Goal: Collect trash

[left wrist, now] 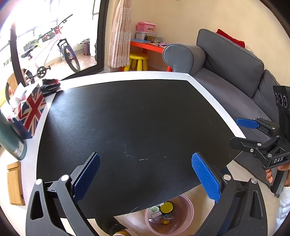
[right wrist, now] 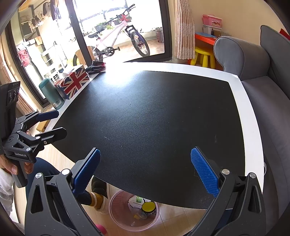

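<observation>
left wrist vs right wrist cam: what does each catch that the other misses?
Only the left wrist view shows the wooden stand at the table's left edge, the red cushion on the sofa back, and the right gripper, open.

Only the right wrist view shows the left gripper, open, the person's slippered foot beside the bin, and laundry hanging on the balcony.

Both show the black mat, the Union Jack tissue box, the green bottle, the bicycle, the grey sofa and the pink bin holding trash on the floor.

Daylight floods in through the balcony door (right wrist: 116,30), overexposed white in the left wrist view. Glare washes the black mat's (right wrist: 145,112) far edge. Fisheye bends the edges; focus stays sharp.
</observation>
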A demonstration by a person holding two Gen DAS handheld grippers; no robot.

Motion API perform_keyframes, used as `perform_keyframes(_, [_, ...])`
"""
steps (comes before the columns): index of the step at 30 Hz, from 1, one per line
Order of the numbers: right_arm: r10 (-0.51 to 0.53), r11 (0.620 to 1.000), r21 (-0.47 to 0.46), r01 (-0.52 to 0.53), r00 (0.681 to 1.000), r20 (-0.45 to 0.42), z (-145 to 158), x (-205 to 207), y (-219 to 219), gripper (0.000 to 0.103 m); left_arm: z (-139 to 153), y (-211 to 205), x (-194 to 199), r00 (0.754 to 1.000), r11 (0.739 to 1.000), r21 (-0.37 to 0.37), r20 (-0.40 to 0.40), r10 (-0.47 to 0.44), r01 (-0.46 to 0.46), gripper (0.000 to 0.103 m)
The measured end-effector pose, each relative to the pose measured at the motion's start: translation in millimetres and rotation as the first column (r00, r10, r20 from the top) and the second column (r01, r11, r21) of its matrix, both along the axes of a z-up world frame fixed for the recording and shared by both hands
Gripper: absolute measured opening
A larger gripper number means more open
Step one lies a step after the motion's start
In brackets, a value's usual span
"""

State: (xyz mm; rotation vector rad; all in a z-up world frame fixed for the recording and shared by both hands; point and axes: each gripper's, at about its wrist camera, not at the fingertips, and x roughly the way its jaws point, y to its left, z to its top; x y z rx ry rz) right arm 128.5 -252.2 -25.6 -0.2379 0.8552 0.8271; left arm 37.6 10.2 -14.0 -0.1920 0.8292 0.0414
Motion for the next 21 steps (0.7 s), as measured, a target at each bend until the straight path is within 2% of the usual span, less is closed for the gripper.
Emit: perform_keyframes(21, [-0.002,1.000,0.000,0.002,1.000,0.001,1.0,0.9,-1.7,0.098,1.8,-0.2,0.0,1.000,1.000,-0.001,0.004,0.001,-0.001,0.097])
